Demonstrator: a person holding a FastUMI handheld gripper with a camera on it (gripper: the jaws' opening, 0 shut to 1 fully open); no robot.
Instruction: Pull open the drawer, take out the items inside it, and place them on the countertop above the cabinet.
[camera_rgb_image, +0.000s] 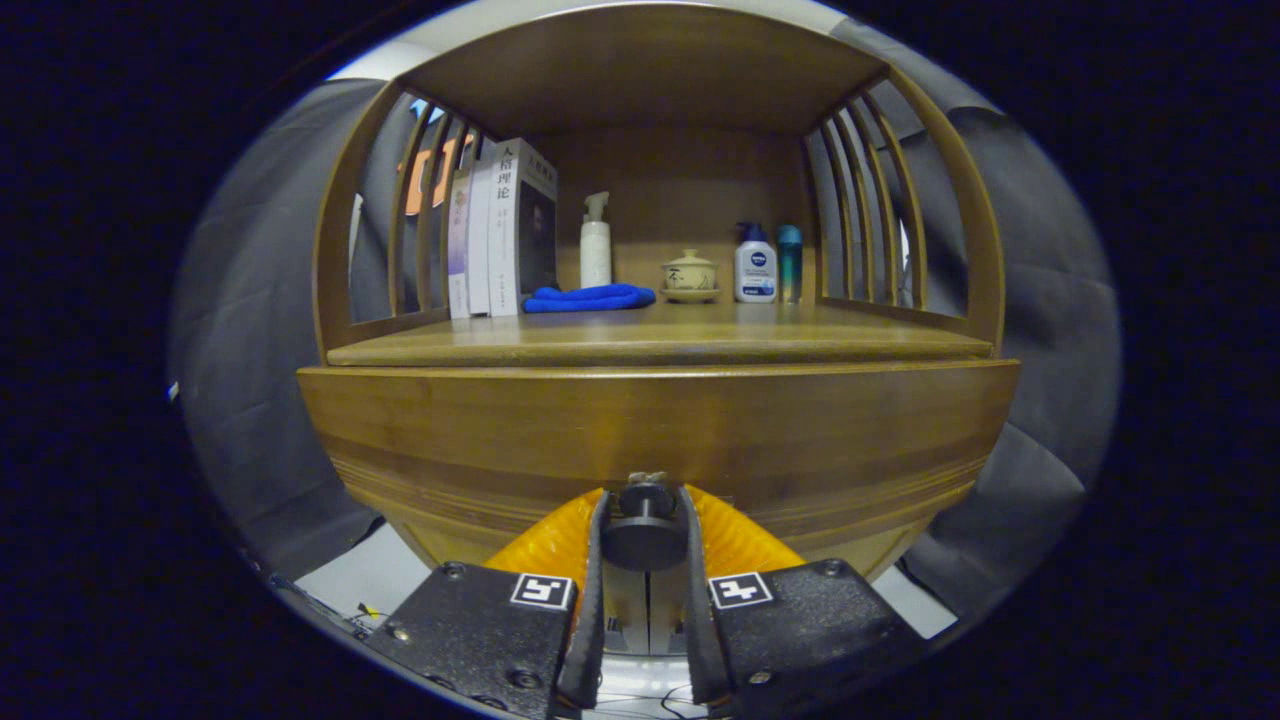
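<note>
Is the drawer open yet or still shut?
Still shut. The drawer front sits flush under the countertop with no gap showing inside. The gripper has both fingers closed around the drawer knob.

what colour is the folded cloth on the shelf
Blue; the cloth lies beside the books, clearest in the gripper view.

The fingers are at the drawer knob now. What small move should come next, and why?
Probably pull straight back. The gripper has its fingers on either side of the dark knob, seemingly pressing it, and the drawer front looks closed under the countertop.
</note>
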